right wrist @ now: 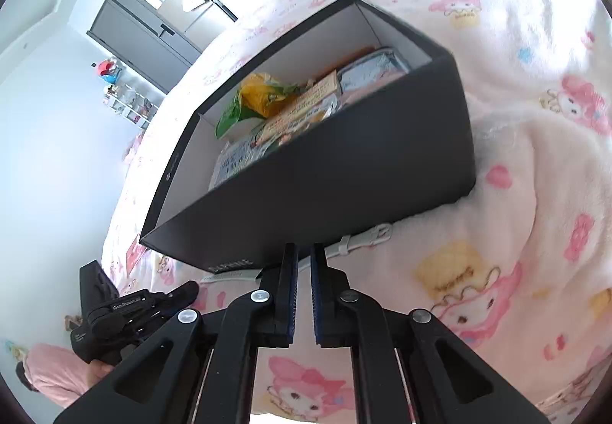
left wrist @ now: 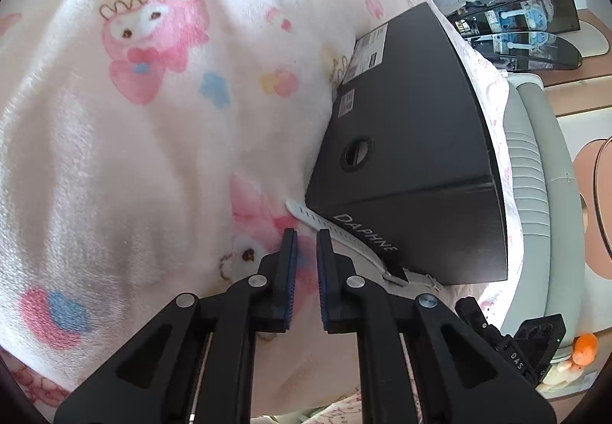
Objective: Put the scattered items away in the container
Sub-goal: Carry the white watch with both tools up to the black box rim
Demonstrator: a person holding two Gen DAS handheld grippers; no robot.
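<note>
A black box [right wrist: 344, 186] printed DAPHNE lies open on a pink cartoon blanket [right wrist: 516, 194] and holds snack packets [right wrist: 267, 98] and cards. A white watch strap [left wrist: 344, 232] lies on the blanket along the box's [left wrist: 413, 141] near side, partly tucked under it. My left gripper [left wrist: 306, 232] stands beside the strap's holed end, with a narrow gap between its pads and nothing in it. My right gripper [right wrist: 304, 248] is shut. Its tips cover the middle of the strap [right wrist: 363, 238], whose buckle shows to the right. Each gripper shows in the other's view [right wrist: 189, 288] [left wrist: 464, 303].
The blanket [left wrist: 134, 118] bulges in soft folds left of the box. Beyond the bed's edge stand a curved dark monitor [left wrist: 516, 3] and a grey padded chair [left wrist: 531, 175]. A person's pink sleeve [right wrist: 49, 374] is low at the left, and a grey cabinet [right wrist: 145, 37] stands by the far wall.
</note>
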